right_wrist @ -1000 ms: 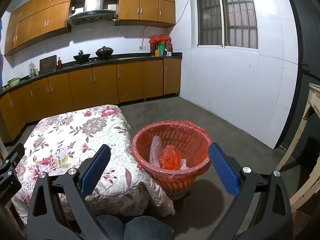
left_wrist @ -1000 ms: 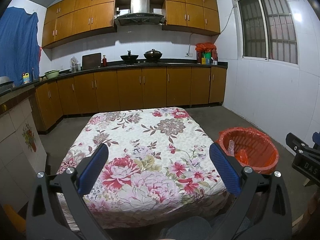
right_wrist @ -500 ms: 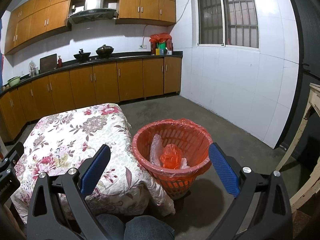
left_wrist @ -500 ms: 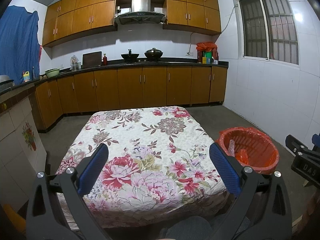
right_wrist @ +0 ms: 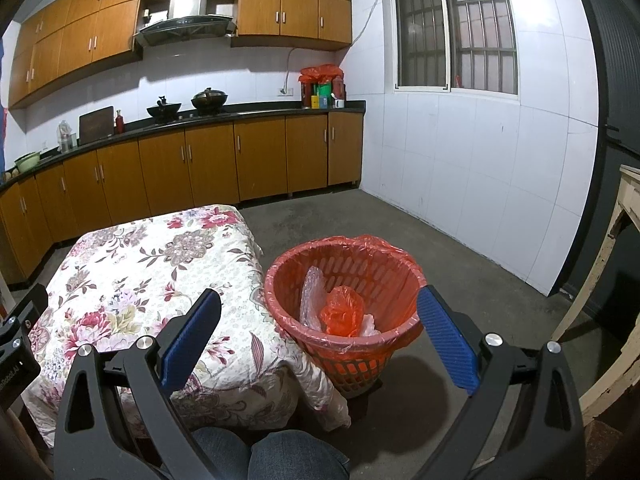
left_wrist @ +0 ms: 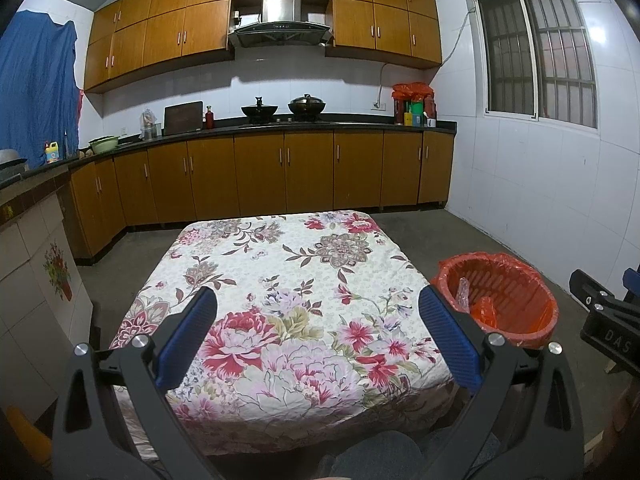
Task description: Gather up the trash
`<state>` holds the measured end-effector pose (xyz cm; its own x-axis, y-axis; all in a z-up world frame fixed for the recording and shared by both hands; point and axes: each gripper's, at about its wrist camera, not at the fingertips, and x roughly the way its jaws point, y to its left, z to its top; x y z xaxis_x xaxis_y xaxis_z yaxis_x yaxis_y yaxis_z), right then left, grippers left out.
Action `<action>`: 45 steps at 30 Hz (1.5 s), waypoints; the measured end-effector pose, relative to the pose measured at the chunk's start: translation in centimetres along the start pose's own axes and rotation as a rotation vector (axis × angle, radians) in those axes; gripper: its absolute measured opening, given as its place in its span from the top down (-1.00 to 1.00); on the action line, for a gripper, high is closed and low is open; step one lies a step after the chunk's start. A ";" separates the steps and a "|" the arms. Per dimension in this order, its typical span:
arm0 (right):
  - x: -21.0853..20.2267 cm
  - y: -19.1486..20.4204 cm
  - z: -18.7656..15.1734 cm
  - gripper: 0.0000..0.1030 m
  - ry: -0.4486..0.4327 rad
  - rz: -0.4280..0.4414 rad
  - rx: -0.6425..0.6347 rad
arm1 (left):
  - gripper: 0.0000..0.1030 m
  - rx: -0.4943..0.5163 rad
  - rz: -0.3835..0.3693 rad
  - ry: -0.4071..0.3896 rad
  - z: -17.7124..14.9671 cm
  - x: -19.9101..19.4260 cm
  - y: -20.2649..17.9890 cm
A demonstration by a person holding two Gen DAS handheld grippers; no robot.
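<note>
Both grippers, left (left_wrist: 318, 334) and right (right_wrist: 319, 334), gape wide, holding nothing. At frame centre, the red basket (right_wrist: 394, 258) holds crumpled plastic (right_wrist: 342, 314).

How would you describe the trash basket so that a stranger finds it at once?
Find the low table with the flowered cloth. On the concrete floor beside it stands the trash basket, round, slotted and lined with a red bag. Crumpled plastic lies inside.

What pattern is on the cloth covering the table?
A floral print, red and pink flowers on cream, on the tablecloth; clearest in the left wrist view.
</note>
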<state>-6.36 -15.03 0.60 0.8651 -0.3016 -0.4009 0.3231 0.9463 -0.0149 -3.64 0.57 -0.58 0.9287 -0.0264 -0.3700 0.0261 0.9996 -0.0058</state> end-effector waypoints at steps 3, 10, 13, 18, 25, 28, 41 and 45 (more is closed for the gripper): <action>0.1 0.0 -0.2 -0.90 0.001 0.000 0.001 | -0.92 0.000 0.000 0.000 -0.1 0.0 0.0; 0.1 -0.2 0.0 -0.90 0.001 0.001 0.001 | -0.92 -0.001 0.000 0.002 0.0 0.0 -0.1; 0.2 -0.2 -0.3 -0.90 0.003 0.000 0.003 | -0.92 -0.001 0.000 0.004 -0.1 0.1 -0.1; 0.2 -0.2 -0.6 -0.90 0.006 0.000 0.005 | -0.92 0.001 -0.001 0.009 -0.6 0.2 -0.3; 0.2 -0.2 -0.6 -0.90 0.007 0.000 0.006 | -0.92 0.001 -0.001 0.010 -0.6 0.2 -0.3; 0.4 -0.3 -0.7 -0.90 0.009 0.000 0.007 | -0.92 0.000 -0.002 0.010 -0.5 0.2 -0.3; 0.5 -0.3 -1.0 -0.90 0.018 -0.001 0.011 | -0.92 0.000 -0.002 0.013 -0.7 0.2 -0.3; 0.6 -0.4 -0.9 -0.90 0.018 0.000 0.011 | -0.92 0.000 -0.003 0.014 -0.8 0.3 -0.2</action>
<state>-6.35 -15.53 -0.46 0.8578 -0.2998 -0.4176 0.3279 0.9447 -0.0047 -3.70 0.32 -1.41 0.9232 -0.0299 -0.3831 0.0293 0.9995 -0.0074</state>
